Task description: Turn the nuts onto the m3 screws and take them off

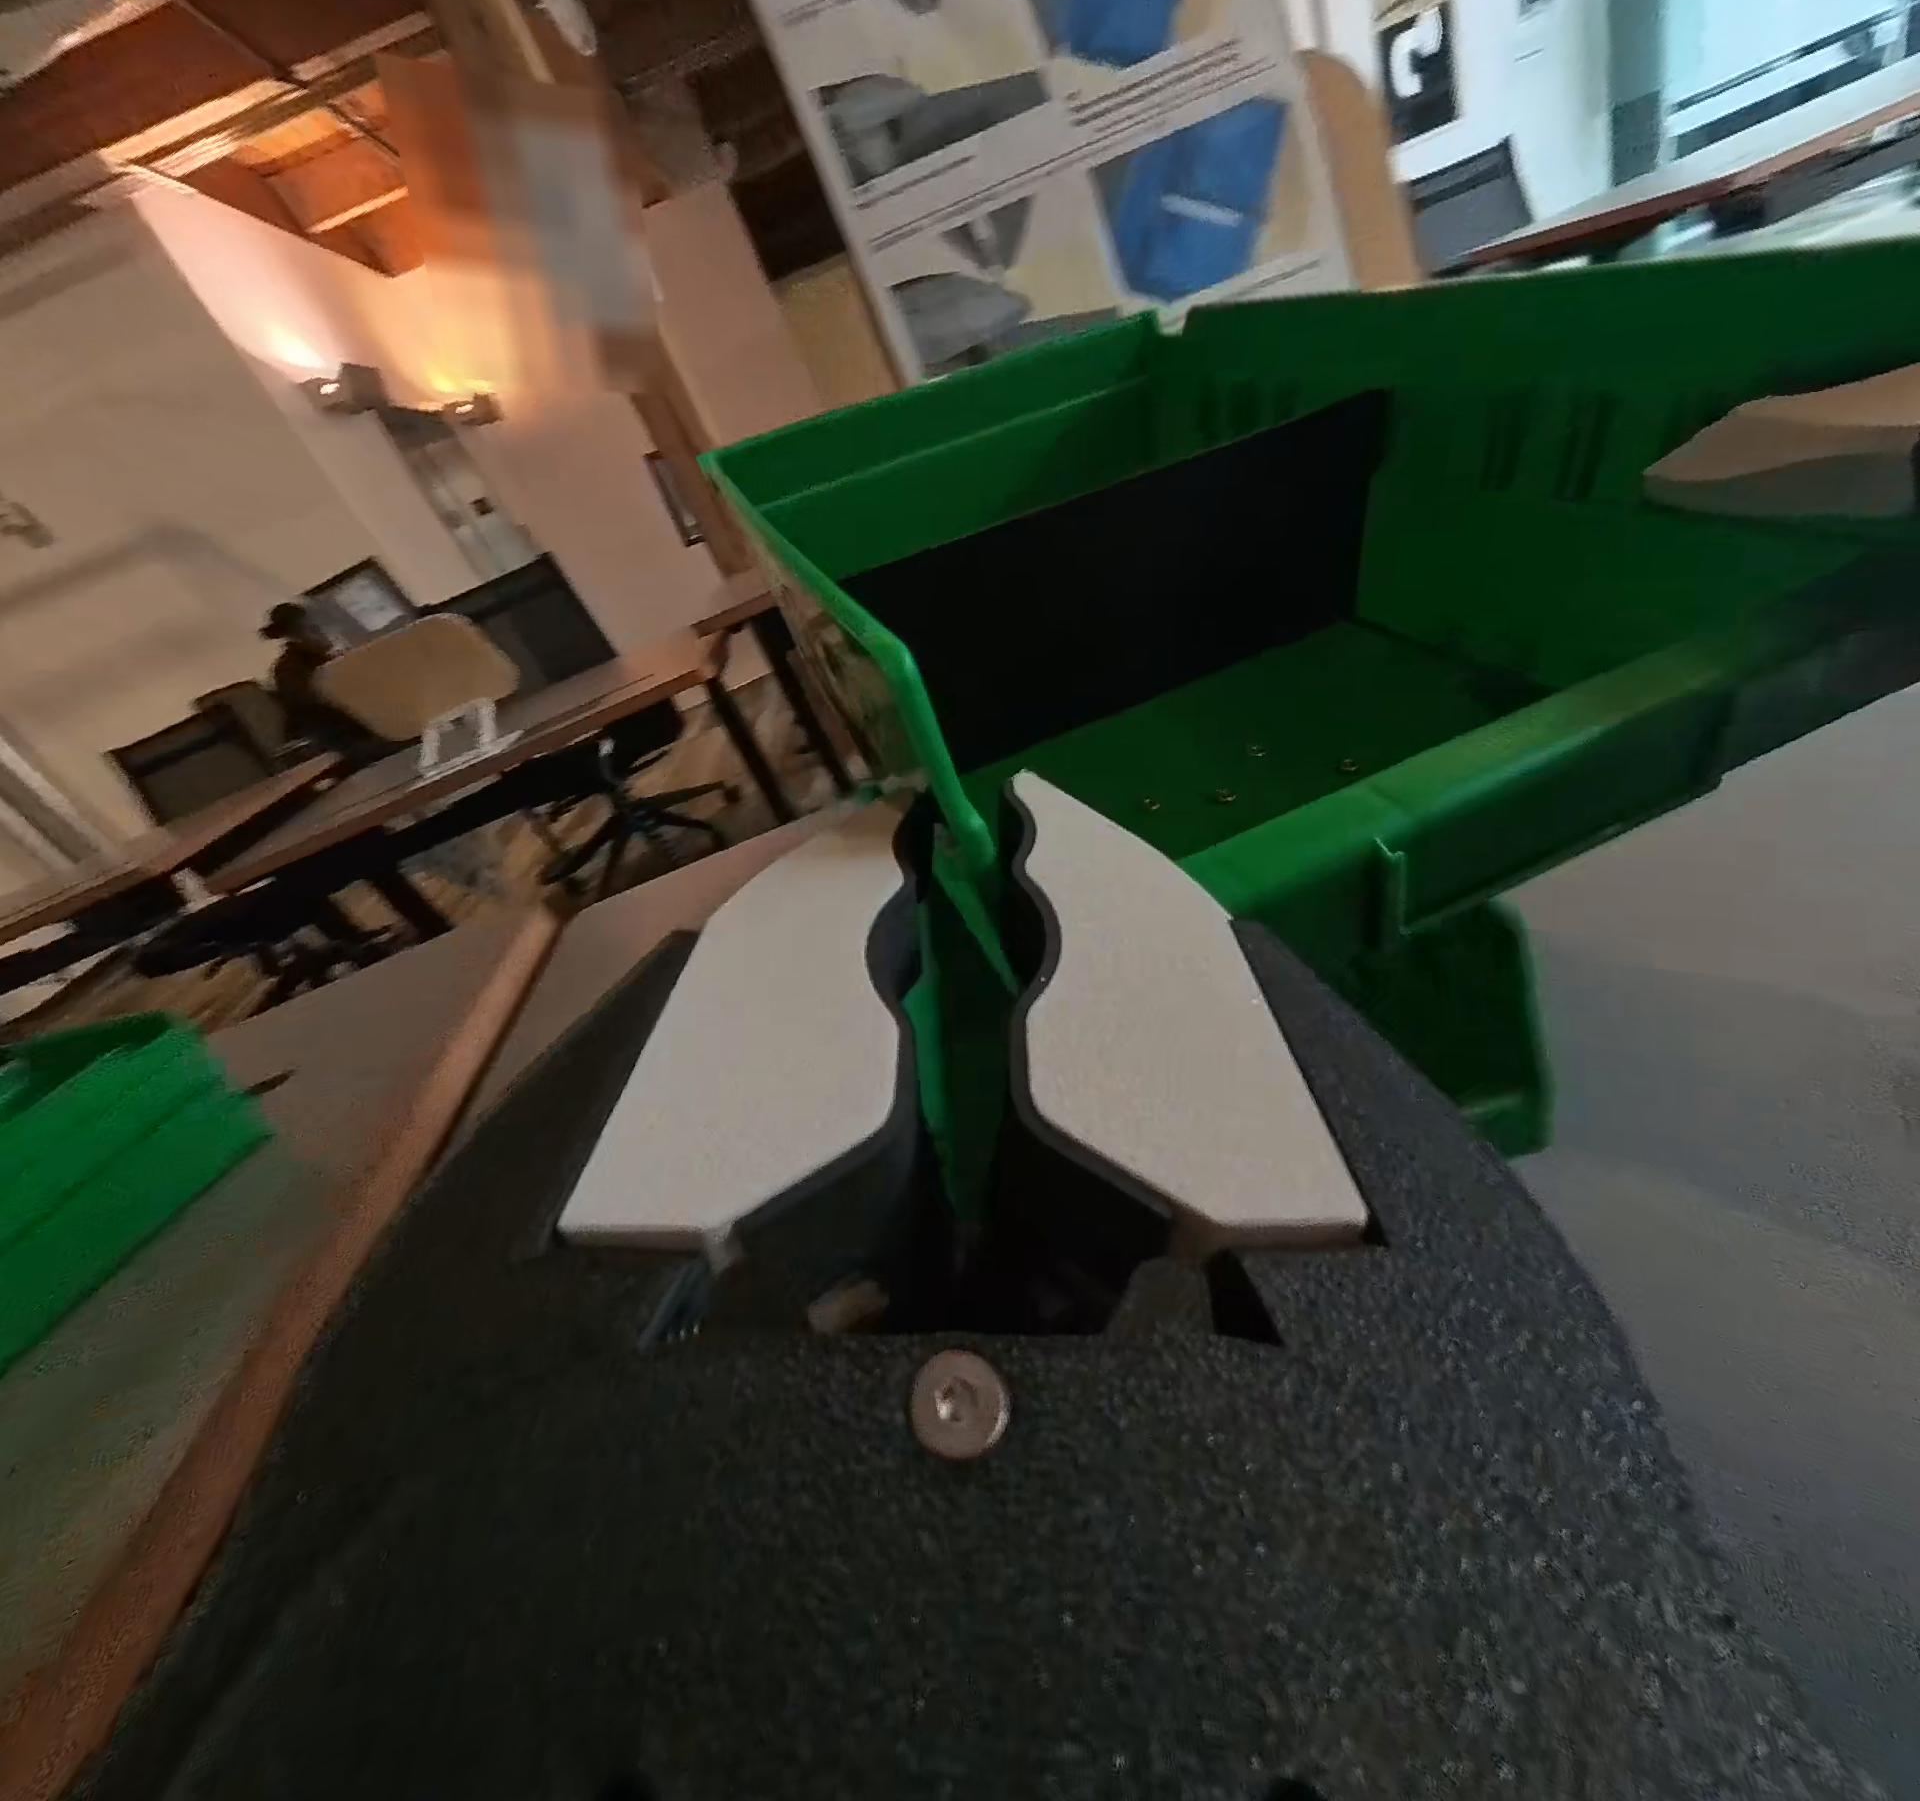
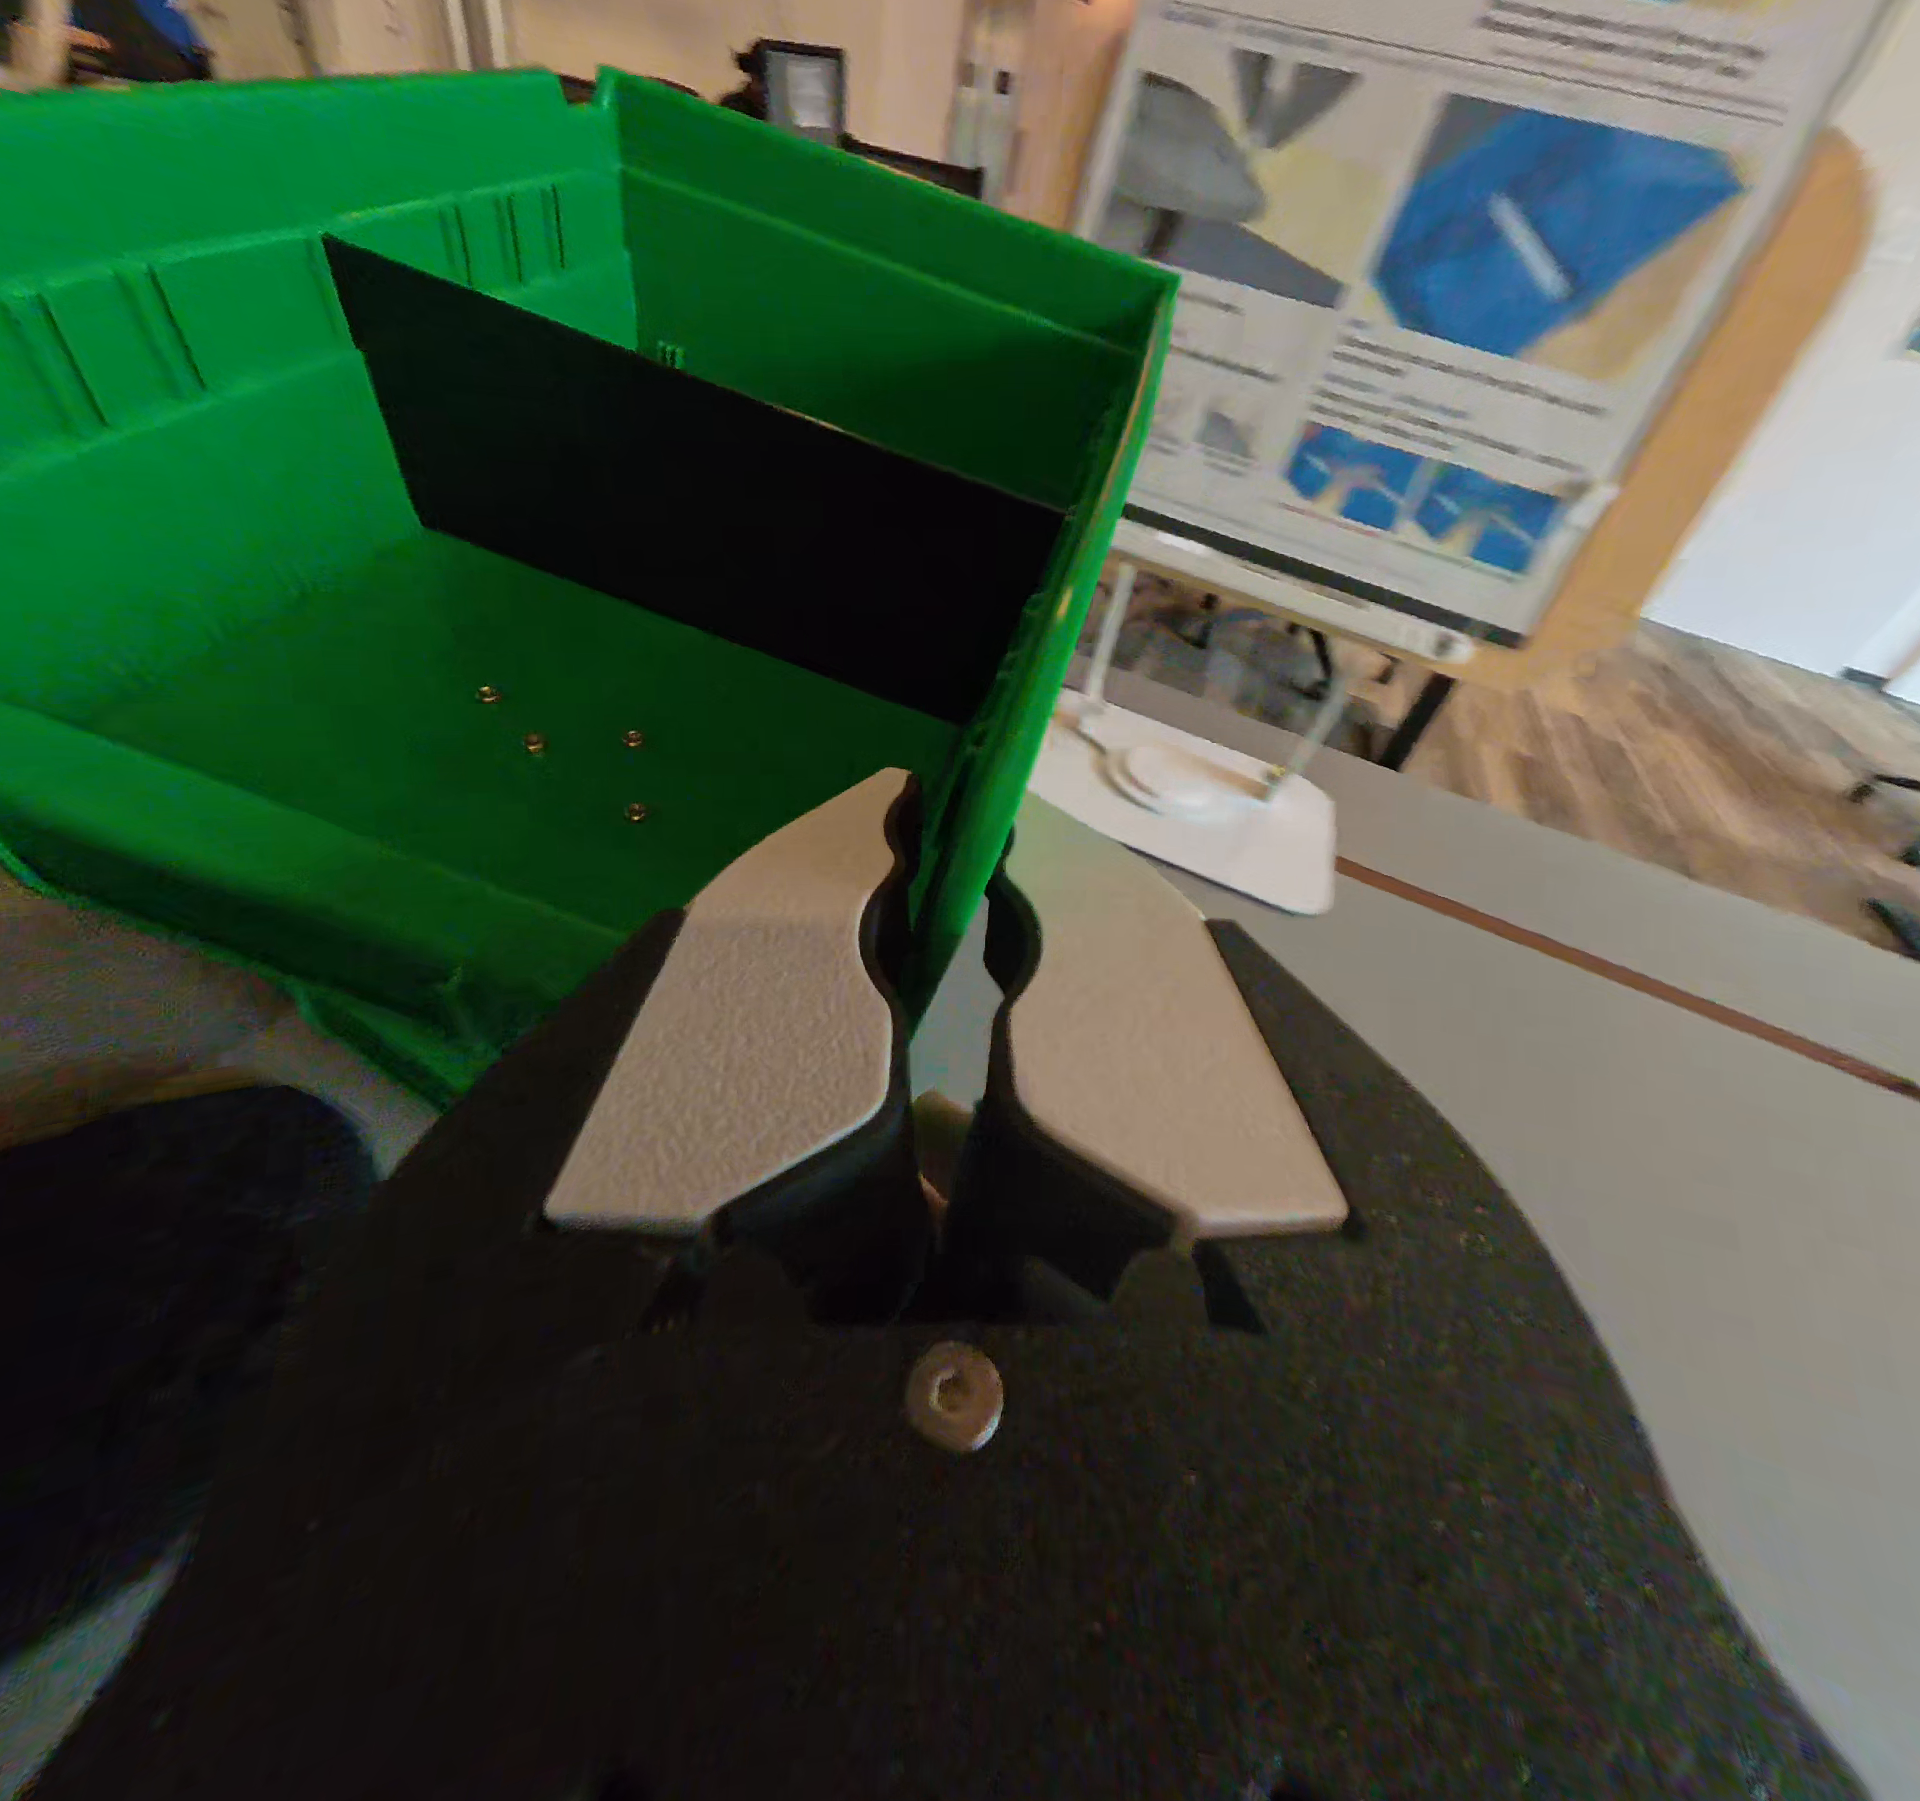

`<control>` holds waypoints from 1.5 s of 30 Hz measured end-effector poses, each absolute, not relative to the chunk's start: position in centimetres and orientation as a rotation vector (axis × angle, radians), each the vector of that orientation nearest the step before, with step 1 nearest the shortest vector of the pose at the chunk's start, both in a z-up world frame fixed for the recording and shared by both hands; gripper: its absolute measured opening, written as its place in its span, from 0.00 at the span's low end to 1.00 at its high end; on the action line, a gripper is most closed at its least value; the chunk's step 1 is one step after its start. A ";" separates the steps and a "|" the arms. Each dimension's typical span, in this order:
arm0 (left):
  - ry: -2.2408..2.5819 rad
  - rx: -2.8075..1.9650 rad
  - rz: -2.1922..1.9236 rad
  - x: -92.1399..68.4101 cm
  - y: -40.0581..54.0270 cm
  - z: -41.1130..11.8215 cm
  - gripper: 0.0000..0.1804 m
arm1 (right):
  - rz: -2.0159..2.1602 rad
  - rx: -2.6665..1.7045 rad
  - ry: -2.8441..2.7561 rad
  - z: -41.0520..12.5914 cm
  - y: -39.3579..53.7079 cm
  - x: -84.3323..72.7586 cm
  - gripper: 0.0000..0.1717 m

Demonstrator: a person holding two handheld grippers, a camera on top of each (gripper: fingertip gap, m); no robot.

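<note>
Beyond — grey table (image 2: pixel 1662 1180); wooden floor (image 2: pixel 1662 743); poster board (image 2: pixel 1455 224)

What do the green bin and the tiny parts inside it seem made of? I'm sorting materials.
Green bin: likely moulded plastic, with uniform colour, ribs and a slight sheen. Four tiny gold-coloured ring-shaped parts: apparently brass-like metal, glinting, though too small to confirm.

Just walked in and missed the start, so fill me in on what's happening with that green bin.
A person is holding the green bin with two handheld grippers, one on each side wall. The left gripper clamps one wall edge, the right gripper the opposite one. The bin looks tilted. Four small brass nuts lie loose on its floor before a black divider. No screws are visible.
</note>
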State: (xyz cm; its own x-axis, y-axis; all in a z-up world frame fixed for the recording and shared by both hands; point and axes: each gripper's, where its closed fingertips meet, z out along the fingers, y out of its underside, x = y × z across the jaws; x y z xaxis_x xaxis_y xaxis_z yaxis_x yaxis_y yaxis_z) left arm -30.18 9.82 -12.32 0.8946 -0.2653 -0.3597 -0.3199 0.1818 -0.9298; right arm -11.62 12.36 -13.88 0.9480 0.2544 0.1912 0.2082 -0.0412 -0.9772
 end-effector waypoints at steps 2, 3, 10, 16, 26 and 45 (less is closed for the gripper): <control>0.445 -1.406 0.101 -33.8 9.5 -12.1 0.06 | 0.097 -1.598 -0.400 -13.7 13.3 -15.5 0.05; 0.416 -1.405 0.127 -35.6 9.3 -11.9 0.06 | 0.126 -1.585 -0.418 -13.7 13.7 -17.4 0.05; 0.154 -1.365 0.264 -47.4 7.0 -11.1 0.03 | 0.276 -1.516 -0.537 -14.8 14.8 -30.4 0.06; 0.047 -1.404 0.362 -53.9 5.0 -13.6 0.03 | 0.336 -1.532 -0.604 -17.0 14.6 -37.5 0.05; -0.091 -1.609 0.330 -60.3 4.7 -22.5 0.02 | 0.183 -1.606 -0.747 -23.5 13.5 -43.0 0.06; 0.029 -1.634 0.189 -59.6 9.7 -24.2 0.01 | -0.089 -1.615 -0.799 -25.4 13.4 -40.6 0.10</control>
